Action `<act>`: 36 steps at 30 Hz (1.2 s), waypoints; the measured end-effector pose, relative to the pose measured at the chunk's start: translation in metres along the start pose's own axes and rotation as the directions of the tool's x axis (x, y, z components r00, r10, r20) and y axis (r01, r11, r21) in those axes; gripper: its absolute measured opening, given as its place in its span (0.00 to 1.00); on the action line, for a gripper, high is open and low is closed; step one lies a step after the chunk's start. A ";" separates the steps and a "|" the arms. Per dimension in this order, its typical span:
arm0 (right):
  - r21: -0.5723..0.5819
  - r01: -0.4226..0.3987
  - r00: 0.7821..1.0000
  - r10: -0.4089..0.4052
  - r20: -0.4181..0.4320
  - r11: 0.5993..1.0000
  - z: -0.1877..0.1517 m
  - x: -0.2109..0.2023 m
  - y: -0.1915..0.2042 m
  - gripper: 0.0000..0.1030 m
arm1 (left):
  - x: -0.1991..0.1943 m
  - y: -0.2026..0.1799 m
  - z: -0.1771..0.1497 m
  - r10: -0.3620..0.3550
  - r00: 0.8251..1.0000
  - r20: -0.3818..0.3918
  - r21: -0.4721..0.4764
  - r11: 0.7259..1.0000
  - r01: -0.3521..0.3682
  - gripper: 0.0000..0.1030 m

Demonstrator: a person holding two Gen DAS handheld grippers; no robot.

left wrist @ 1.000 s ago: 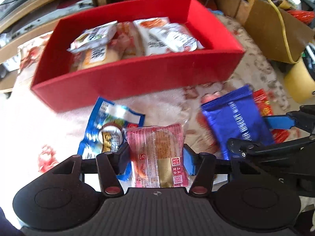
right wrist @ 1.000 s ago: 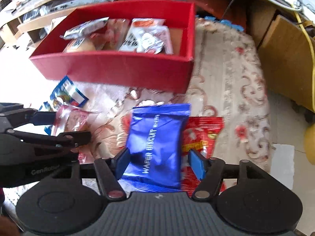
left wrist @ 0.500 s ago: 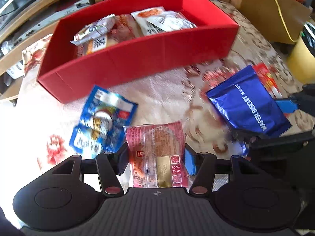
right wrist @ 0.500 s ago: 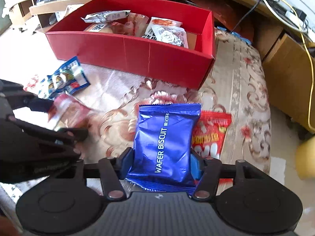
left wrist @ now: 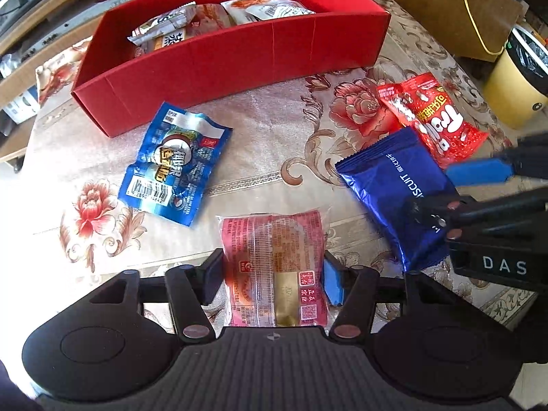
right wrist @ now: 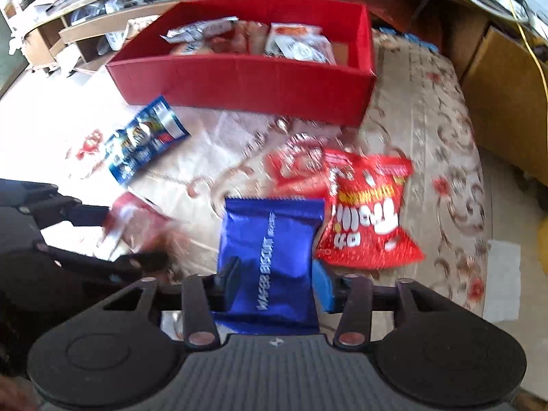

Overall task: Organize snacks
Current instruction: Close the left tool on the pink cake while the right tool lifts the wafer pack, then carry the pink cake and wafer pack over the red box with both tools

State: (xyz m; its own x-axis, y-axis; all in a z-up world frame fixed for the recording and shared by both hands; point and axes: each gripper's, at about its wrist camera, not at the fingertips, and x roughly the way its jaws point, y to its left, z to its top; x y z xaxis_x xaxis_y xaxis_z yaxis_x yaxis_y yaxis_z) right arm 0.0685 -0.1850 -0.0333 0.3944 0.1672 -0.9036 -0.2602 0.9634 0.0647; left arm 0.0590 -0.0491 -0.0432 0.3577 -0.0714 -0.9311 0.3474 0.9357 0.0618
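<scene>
My left gripper (left wrist: 272,282) is shut on a pink pastry packet (left wrist: 274,267) and holds it above the patterned tablecloth. My right gripper (right wrist: 274,282) is shut on a blue wafer biscuit pack (right wrist: 270,260), which also shows in the left wrist view (left wrist: 397,188). A red snack bag (right wrist: 366,212) lies on the cloth to the right of the blue pack. A blue-and-white snack packet (left wrist: 174,161) lies on the cloth at the left. A red box (left wrist: 236,65) with several snack packets inside stands behind them.
A floral tablecloth (left wrist: 267,157) covers the table. Wooden shelves with clutter (right wrist: 85,17) stand behind the box. A cardboard box (left wrist: 455,3) with a yellow cable and a yellow bin (left wrist: 517,82) stand at the right.
Both grippers have risen and pulled back from the red box, each keeping its packet. The red snack bag under the blue pack is now uncovered.
</scene>
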 end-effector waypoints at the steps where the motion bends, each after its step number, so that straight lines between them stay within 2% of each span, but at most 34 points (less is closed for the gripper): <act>1: -0.012 0.001 1.000 -0.001 -0.003 1.000 0.001 0.002 0.003 0.54 | 0.000 -0.001 -0.001 0.005 1.000 0.002 0.006 1.000 -0.005 0.69; 3: -0.043 0.015 1.000 -0.016 -0.019 0.999 0.004 0.011 0.009 0.54 | 0.000 -0.002 -0.004 0.017 1.000 0.001 0.023 1.000 -0.017 0.71; 5: -0.052 0.012 0.999 -0.014 -0.030 0.999 0.005 0.019 0.011 0.60 | 0.000 -0.003 -0.006 0.031 0.999 0.008 0.040 0.999 -0.031 0.77; 7: -0.049 0.003 0.999 -0.005 -0.032 0.999 0.006 0.023 0.010 0.61 | 0.001 0.001 -0.006 0.036 0.999 0.009 0.032 0.999 -0.037 0.85; 12: -0.032 -0.032 0.999 0.031 -0.044 0.999 0.003 0.027 0.007 0.68 | 0.001 0.003 -0.008 0.025 1.000 0.003 0.039 0.999 -0.025 0.86; 14: -0.040 -0.038 0.998 0.036 -0.041 0.998 0.003 0.027 0.008 0.69 | 0.000 0.003 -0.009 0.017 1.000 0.002 0.041 0.999 -0.017 0.85; 17: -0.061 -0.008 0.999 0.006 -0.040 0.998 0.000 0.025 0.009 0.61 | -0.002 0.004 -0.011 -0.013 1.000 0.000 0.029 0.999 0.013 0.78; 21: -0.082 0.021 0.999 -0.024 -0.036 0.996 -0.007 0.019 0.012 0.60 | -0.008 0.001 -0.012 -0.025 1.000 0.006 0.035 0.999 0.025 0.61; 26: -0.116 0.056 0.998 -0.057 -0.006 0.992 -0.012 0.010 0.021 0.58 | -0.012 -0.001 -0.014 -0.012 1.000 0.016 0.045 0.999 0.011 0.60; 36: -0.106 0.082 0.993 -0.072 0.093 0.991 -0.008 -0.015 0.023 0.58 | -0.028 -0.009 -0.012 0.039 0.995 0.093 0.069 0.997 -0.045 0.60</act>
State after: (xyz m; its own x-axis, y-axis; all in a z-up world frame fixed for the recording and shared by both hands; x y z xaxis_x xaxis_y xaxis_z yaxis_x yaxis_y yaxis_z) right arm 0.0490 -0.1669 -0.0217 0.4927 0.1162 -0.8624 -0.3188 0.9463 -0.0546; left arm 0.0356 -0.0515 -0.0219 0.4499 -0.0669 -0.8906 0.3902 0.9117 0.1286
